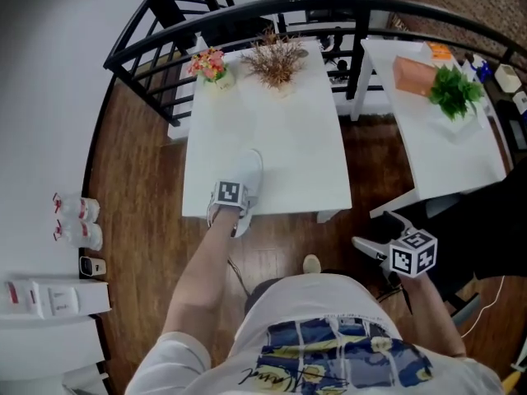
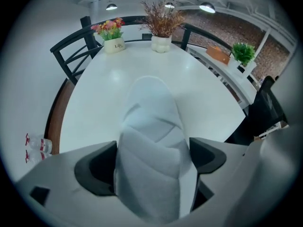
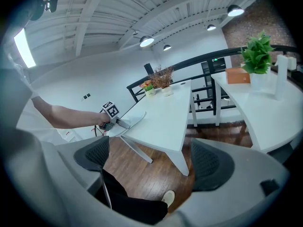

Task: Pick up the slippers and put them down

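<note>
My left gripper's (image 2: pixel 152 159) fingers stood loosely apart around the white slipper (image 2: pixel 150 119), which lay at the bench's (image 1: pixel 284 142) near edge, frame centre. Pulling back carelessly, I could have dragged it off. The right gripper (image 3: pixel 149 163) hung open, empty.

Table (image 1: pixel 288 155) lies mostly bare (flower pot (image 1: pixel 216 76), dried bouquet (image 1: pixel 276 60) at far edge).

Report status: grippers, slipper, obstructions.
Left gripper open, slipper between its jaws, lying on table. Right gripper open, empty, over floor. Pots at far end, nothing blocking.
</note>
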The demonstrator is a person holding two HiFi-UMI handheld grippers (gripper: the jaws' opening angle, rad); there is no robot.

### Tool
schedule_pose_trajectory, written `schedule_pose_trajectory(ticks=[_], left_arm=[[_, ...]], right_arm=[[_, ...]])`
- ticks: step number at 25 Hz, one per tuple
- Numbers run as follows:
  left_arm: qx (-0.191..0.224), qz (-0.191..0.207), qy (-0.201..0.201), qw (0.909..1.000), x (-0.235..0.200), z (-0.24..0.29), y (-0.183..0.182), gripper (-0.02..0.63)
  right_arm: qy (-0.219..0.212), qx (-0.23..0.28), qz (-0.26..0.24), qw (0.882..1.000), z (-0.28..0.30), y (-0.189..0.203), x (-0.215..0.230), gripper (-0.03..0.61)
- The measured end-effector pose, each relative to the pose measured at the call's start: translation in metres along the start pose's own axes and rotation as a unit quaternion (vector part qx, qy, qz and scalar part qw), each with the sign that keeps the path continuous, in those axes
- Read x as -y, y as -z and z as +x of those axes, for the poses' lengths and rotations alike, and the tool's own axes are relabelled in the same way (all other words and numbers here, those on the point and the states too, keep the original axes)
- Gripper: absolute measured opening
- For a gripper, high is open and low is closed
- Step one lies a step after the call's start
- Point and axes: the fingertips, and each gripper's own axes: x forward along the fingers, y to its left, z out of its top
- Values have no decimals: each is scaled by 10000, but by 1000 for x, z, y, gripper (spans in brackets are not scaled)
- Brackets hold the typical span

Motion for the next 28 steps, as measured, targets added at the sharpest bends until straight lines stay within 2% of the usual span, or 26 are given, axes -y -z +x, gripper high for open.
schedule_pose_trajectory(ticks=[7, 16, 23, 28], left_arm=[[596, -211, 116, 9979, -21, -55, 10, 443], [761, -647, 139, 9949, -47, -79, 43, 439], [954, -719, 27, 9928, -74, -105, 62, 439], [1081, -822, -92, 9907, -102, -130, 102, 439]], right_arm=[[-436, -192, -300, 9984, 29, -2, -38, 555], [-867, -427, -540, 9939, 61, 1, -80, 555], [-894, -455, -690, 9926, 69, 3, -94, 555], [-1020, -499, -879, 9896, 83, 11, -131, 555]])
